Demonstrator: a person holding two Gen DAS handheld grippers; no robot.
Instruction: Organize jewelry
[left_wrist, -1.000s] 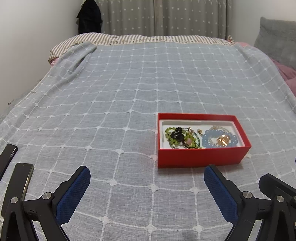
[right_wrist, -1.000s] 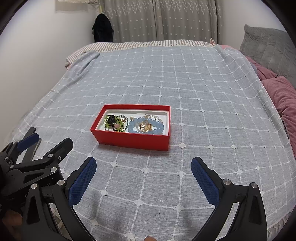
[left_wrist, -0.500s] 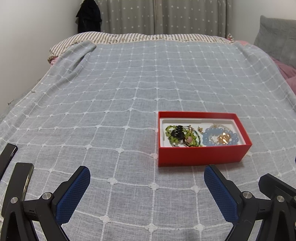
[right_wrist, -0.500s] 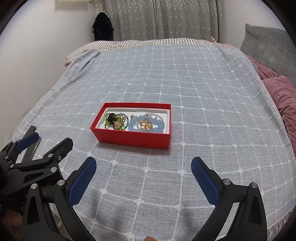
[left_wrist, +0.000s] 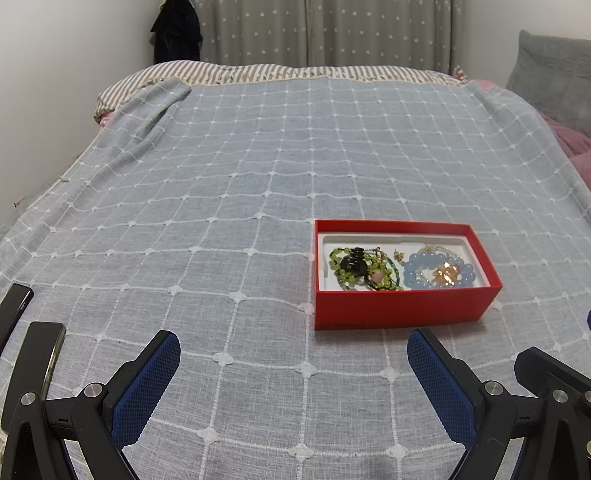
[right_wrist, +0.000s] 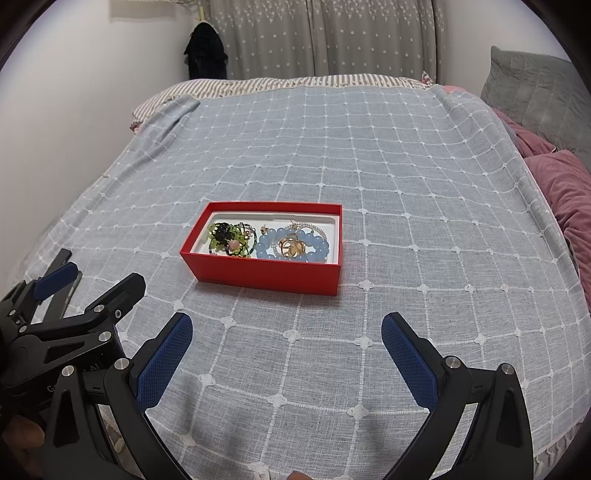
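An open red box (left_wrist: 402, 306) (right_wrist: 266, 275) with a white lining sits on the bed. In it lie a green bead bracelet with a black clip (left_wrist: 351, 266) (right_wrist: 227, 236) on the left and a blue bead bracelet with a gold piece (left_wrist: 439, 273) (right_wrist: 295, 245) on the right. My left gripper (left_wrist: 293, 363) is open and empty, low and in front of the box. My right gripper (right_wrist: 286, 343) is open and empty, in front of the box. The left gripper also shows in the right wrist view (right_wrist: 85, 291) at the lower left.
The bed is covered with a grey-blue checked blanket (left_wrist: 258, 177) (right_wrist: 406, 184). Striped bedding (left_wrist: 258, 72) lies at the far end before grey curtains. Pink bedding (right_wrist: 569, 192) and a grey cushion (right_wrist: 535, 88) lie at the right edge. A wall runs along the left.
Both views have shifted slightly, so the box sits a little lower and nearer in the frames. Both grippers stay open and empty.
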